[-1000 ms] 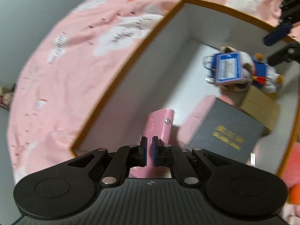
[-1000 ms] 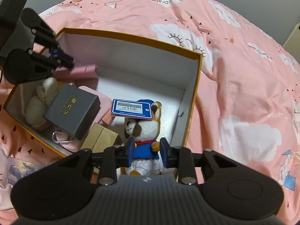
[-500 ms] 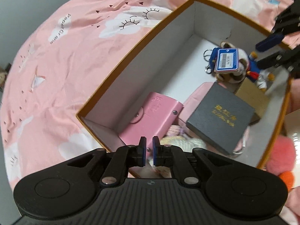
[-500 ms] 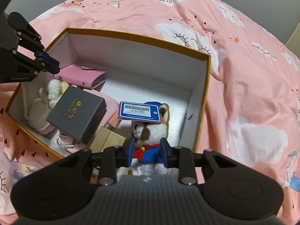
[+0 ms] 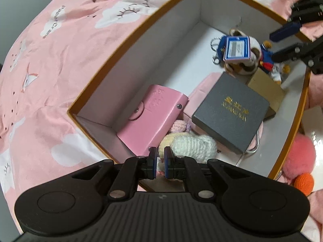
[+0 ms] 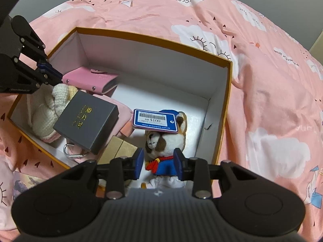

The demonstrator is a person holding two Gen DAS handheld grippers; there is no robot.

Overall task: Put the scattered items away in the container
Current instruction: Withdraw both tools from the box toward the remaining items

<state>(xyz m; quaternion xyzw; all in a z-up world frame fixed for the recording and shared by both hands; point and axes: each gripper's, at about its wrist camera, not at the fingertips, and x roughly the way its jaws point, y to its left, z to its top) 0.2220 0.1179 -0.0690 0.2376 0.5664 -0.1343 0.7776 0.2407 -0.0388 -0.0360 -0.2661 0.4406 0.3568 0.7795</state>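
So the box (image 6: 226,92) is sitting on the bed (image 6: 262,80), on a pink cloud-print cover, and most of the clutter is already inside it. The pink wallet (image 5: 155,119) leans against the near-left corner wall, propped half upright, probably because the knitted toy (image 5: 193,145) is bunched up under its lower edge. The grey case (image 5: 232,111) lies tilted on top of a pink pouch and partly over a brown carton (image 5: 266,92), so that pile looks a bit wobbly to me.

The left claw (image 5: 160,162) is nearly clenched, just a thin slit between its pads, and it's holding nothing. It hangs above the box corner, right over the knitted toy.

The right claw (image 6: 158,166) is spread wide with the plush dog (image 6: 165,141) lying between its fingers. The pads look clear of the dog's blue jacket on both sides, so I'd call it released, not gripping. The dog rests on the box floor by the right wall, with its blue price tag (image 6: 154,120) flopped over its head and a keyring next to it.

Leftovers outside: a pink pompom (image 5: 300,157) and an orange ball (image 5: 303,183) just beyond the box's far rim in the left view. The rim wall is what's in the way for grabbing those.
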